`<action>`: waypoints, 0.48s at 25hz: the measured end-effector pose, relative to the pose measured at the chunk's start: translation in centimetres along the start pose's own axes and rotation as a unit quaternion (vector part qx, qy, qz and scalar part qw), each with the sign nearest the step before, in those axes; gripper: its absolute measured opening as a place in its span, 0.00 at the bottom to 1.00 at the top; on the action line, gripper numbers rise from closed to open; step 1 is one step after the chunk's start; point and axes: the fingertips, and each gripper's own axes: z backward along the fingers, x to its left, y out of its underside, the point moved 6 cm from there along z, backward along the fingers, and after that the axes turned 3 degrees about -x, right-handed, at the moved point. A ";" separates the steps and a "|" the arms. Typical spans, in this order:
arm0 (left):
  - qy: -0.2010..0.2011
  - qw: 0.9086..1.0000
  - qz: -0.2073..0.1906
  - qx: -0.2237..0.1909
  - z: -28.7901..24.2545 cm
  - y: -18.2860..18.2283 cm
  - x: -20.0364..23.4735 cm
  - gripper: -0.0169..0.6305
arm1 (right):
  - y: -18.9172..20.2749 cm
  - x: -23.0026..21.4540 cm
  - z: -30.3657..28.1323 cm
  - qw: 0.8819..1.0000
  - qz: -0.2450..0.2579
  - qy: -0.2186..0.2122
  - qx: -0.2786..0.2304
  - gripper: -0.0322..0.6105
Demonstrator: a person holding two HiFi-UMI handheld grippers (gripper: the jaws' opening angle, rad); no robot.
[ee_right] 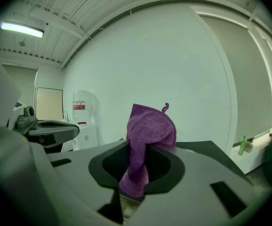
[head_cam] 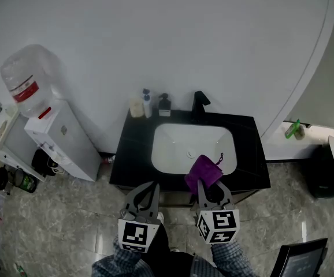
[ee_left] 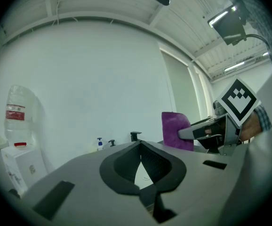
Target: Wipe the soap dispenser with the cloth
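Note:
Three pump bottles stand at the back left of the black counter (head_cam: 133, 154): a cream one (head_cam: 136, 107), a white one with a blue pump (head_cam: 147, 104) and a black soap dispenser (head_cam: 164, 105). My right gripper (head_cam: 205, 184) is shut on a purple cloth (head_cam: 203, 171), which sticks up above the white sink's (head_cam: 173, 149) front edge. In the right gripper view the cloth (ee_right: 150, 126) stands up between the jaws of that gripper (ee_right: 138, 161). My left gripper (head_cam: 148, 190) hovers at the counter's front edge, jaw tips together and holding nothing (ee_left: 140, 146). Both grippers are well short of the bottles.
A black faucet (head_cam: 200, 103) stands behind the sink. A white water cooler (head_cam: 57, 137) with its bottle (head_cam: 28, 79) is left of the counter. At the right are a green spray bottle (head_cam: 294, 130) on a ledge and a dark bin (head_cam: 323, 178). The floor is tiled.

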 end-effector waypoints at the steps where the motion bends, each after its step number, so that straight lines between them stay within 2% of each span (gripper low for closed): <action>1: -0.002 1.000 0.003 0.000 -0.8 0.3 0.7 0.03 | 0.0 0.0 -0.9 1.000 0.003 -0.001 0.001 0.17; 12: 0.013 1.000 0.022 -0.001 -12.0 1.1 11.2 0.03 | -2.8 -0.5 -16.0 1.000 0.013 0.007 0.014 0.17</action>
